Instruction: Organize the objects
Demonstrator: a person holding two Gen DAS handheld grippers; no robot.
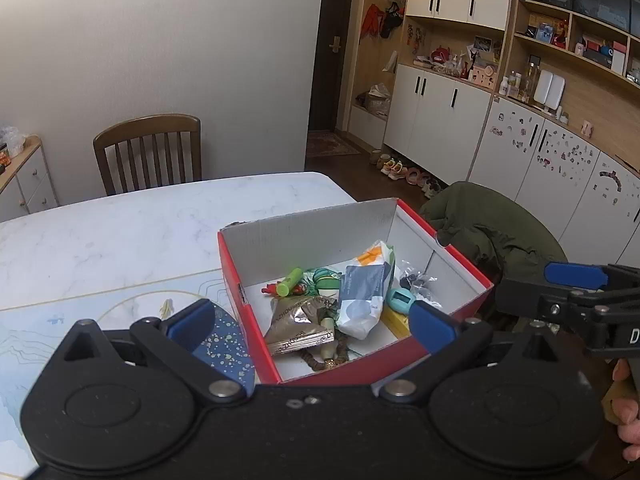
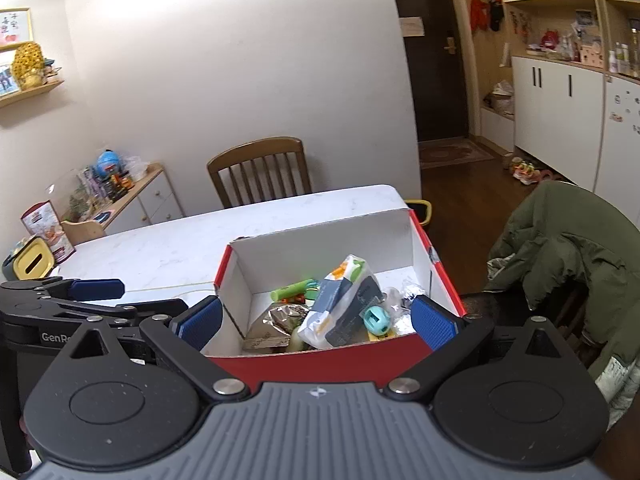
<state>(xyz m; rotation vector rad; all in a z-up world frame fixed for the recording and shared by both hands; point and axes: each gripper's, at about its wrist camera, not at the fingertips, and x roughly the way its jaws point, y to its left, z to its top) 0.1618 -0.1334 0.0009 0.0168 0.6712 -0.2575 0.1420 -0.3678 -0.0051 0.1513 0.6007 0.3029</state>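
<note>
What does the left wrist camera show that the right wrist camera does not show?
Only the left wrist view shows the beaded string on the box floor and a dark speckled object beside the box. Only the right wrist view shows the wall shelf and yellow container. Both show the red box, green tube and wooden chair.

Your left wrist camera looks forward along its own spread blue-padded fingers (image 1: 188,320), down and close over the near left corner of the red box (image 1: 232,276) on the marble table (image 1: 120,232). Your right wrist camera sits just to its right, a little lower, facing the box (image 2: 312,360) across its near wall. Both views share the box's contents, the wooden chair (image 1: 148,152) at the far edge, the dark door and the white cabinets. Each view catches the other gripper at its edge.
</note>
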